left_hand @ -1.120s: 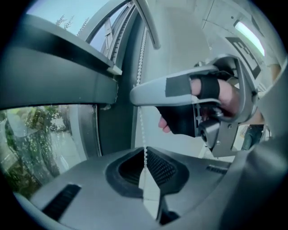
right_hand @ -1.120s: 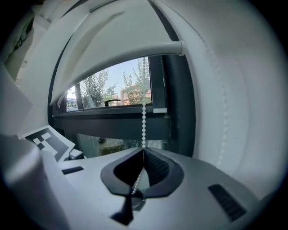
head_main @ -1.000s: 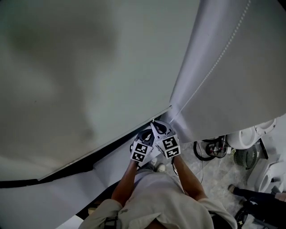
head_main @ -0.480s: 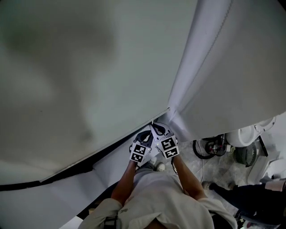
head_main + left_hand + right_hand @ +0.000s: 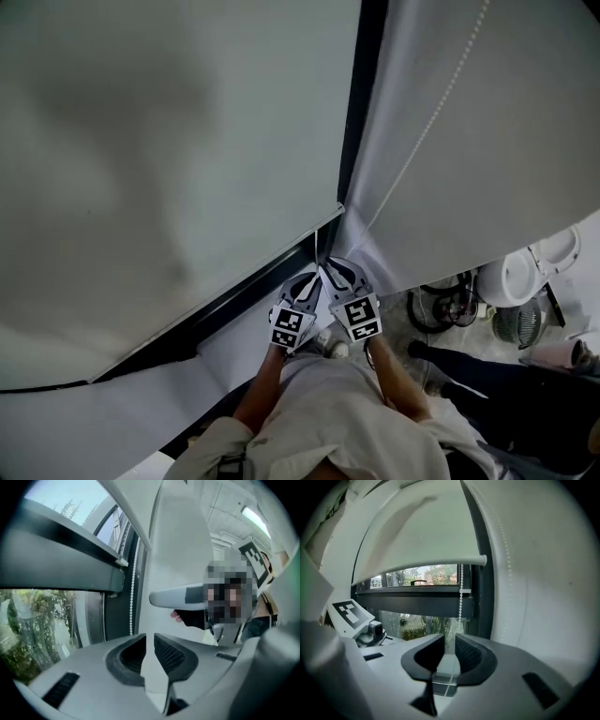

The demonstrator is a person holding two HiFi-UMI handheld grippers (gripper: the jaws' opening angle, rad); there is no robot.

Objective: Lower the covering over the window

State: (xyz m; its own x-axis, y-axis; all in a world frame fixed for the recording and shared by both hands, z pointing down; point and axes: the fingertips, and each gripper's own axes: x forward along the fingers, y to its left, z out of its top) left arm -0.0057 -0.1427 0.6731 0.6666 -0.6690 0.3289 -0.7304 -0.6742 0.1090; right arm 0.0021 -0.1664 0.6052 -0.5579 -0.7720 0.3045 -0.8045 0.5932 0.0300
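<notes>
**Blind nearly down, both grippers slack at the chain**

- Roller blind [image 5: 169, 141]: pale, and it hangs over most of the window [image 5: 419, 580]. Its bottom rail [image 5: 422, 571] sits just above the frame's dark crossbar [image 5: 412, 604]. A thin strip of glass shows between them, with trees and buildings beyond. There is more glass below the crossbar, with foliage behind it.
- Second blind [image 5: 487, 131]: hangs on the far side of the frame's dark upright [image 5: 361, 94], to the right. A beaded line runs down its face.
- Operator [image 5: 328, 412]: pale top, stands close in, both arms forward. Someone else's dark trouser leg [image 5: 478, 375] is on the floor at the right.
- Left gripper [image 5: 307, 281] and right gripper [image 5: 337, 269]: side by side, just beside each other. They sit at the lower right corner of the roller blind, noses toward the foot of the upright.
- Left jaws: only a narrow gap, and they have just been opening. Nothing sits between the pads, only a pale surface behind. In the left gripper view the bead chain [image 5: 132, 588] hangs off to the left, against the frame.
- Right jaws: parted a moderate amount, and they have just been opening. The pads are not pressing on anything. In the right gripper view the chain drops along the right edge of the frame, straight toward the gap. I cannot tell whether it actually runs between the pads.
</notes>
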